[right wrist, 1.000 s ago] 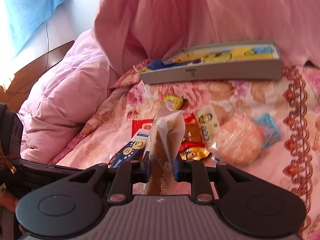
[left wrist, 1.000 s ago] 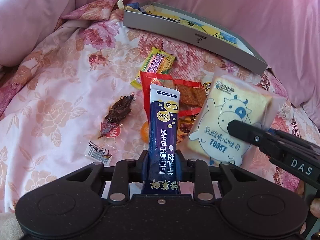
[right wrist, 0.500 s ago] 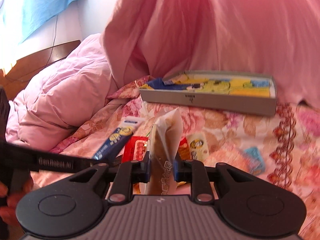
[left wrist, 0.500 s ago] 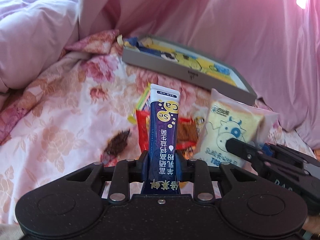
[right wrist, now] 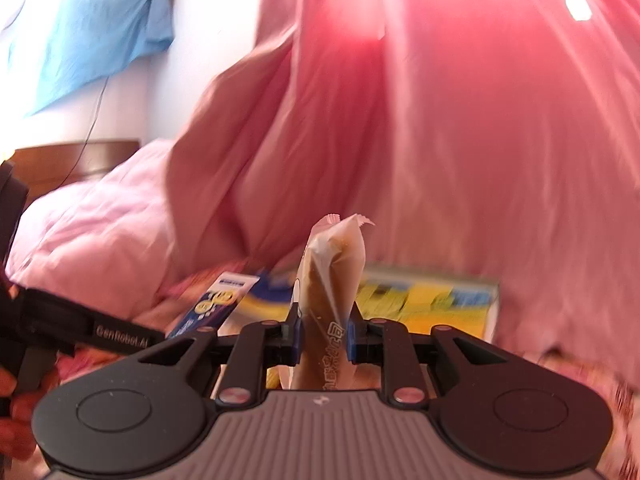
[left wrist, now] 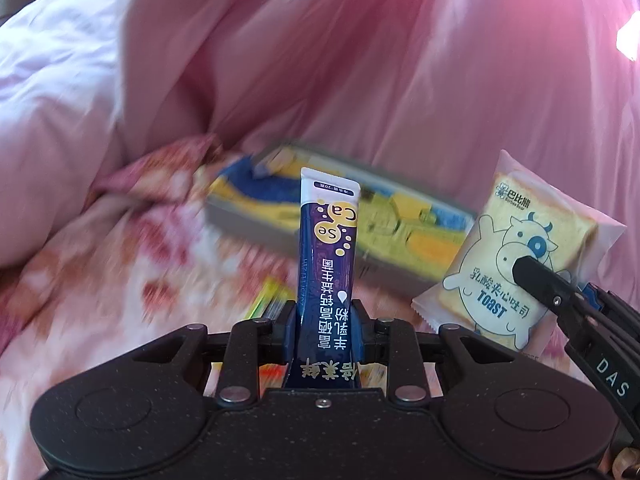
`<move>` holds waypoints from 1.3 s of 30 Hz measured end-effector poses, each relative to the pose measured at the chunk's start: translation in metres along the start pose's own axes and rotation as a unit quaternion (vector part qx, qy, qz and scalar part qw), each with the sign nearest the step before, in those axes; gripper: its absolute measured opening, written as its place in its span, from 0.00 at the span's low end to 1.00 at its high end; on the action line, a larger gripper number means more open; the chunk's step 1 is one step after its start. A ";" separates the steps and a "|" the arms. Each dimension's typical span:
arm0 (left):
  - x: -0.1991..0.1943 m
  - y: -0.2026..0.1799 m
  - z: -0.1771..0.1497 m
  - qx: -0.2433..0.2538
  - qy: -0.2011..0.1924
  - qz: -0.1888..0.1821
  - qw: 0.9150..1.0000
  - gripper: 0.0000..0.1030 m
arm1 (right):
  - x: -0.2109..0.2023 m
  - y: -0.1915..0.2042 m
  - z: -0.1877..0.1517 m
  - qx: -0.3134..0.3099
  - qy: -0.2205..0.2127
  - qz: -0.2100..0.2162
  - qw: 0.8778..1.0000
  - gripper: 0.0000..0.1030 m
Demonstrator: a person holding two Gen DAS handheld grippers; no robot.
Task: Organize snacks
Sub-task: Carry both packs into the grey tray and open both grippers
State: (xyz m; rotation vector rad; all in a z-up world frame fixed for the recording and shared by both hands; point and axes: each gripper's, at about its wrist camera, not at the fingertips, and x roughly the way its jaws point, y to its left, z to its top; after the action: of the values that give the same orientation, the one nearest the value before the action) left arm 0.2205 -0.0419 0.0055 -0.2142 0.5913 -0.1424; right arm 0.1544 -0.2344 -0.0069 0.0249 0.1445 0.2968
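Observation:
My left gripper (left wrist: 324,320) is shut on a dark blue stick sachet (left wrist: 326,256) that stands upright between the fingers. My right gripper (right wrist: 322,336) is shut on a toast packet (right wrist: 332,280), seen edge-on. In the left wrist view the toast packet (left wrist: 516,256) shows its cow print at the right, held by the right gripper (left wrist: 560,300). The grey box (left wrist: 280,236) with yellow and blue contents lies ahead on the floral bedspread. It also shows in the right wrist view (right wrist: 440,300), with the blue sachet (right wrist: 216,304) at the left.
A pink duvet (left wrist: 400,80) is piled behind the box. A yellow-green snack wrapper (left wrist: 268,300) lies on the floral bedspread (left wrist: 120,300) near my left gripper. A blue cloth (right wrist: 80,32) hangs on the wall and a wooden headboard (right wrist: 72,160) stands at the left.
Both grippers have lifted with their snacks and moved toward the grey box. The loose snacks on the bedspread have dropped out of view below.

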 end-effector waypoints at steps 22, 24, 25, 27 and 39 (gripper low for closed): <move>0.175 -0.083 0.068 -0.040 0.047 0.009 0.998 0.28 | 0.116 -0.151 -0.012 0.182 0.025 -0.030 0.983 0.22; 0.181 -0.086 0.063 -0.038 0.057 0.011 0.998 0.28 | 0.122 -0.161 -0.015 0.199 0.042 -0.032 0.979 0.22; 0.183 -0.088 0.061 -0.037 0.061 0.013 0.997 0.29 | 0.123 -0.165 -0.016 0.205 0.048 -0.033 0.977 0.23; 0.184 -0.090 0.058 -0.028 0.066 0.019 0.997 0.30 | 0.127 -0.170 -0.017 0.213 0.057 -0.035 0.975 0.24; 0.160 -0.094 0.062 -0.010 0.036 0.034 0.999 0.64 | 0.130 -0.162 -0.008 0.135 0.082 -0.086 0.984 0.84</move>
State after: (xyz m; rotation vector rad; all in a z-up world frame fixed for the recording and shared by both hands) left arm 0.3800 -0.1538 -0.0072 -0.2086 0.6706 -0.0797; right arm 0.3235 -0.3513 -0.0407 0.2570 0.3474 0.1051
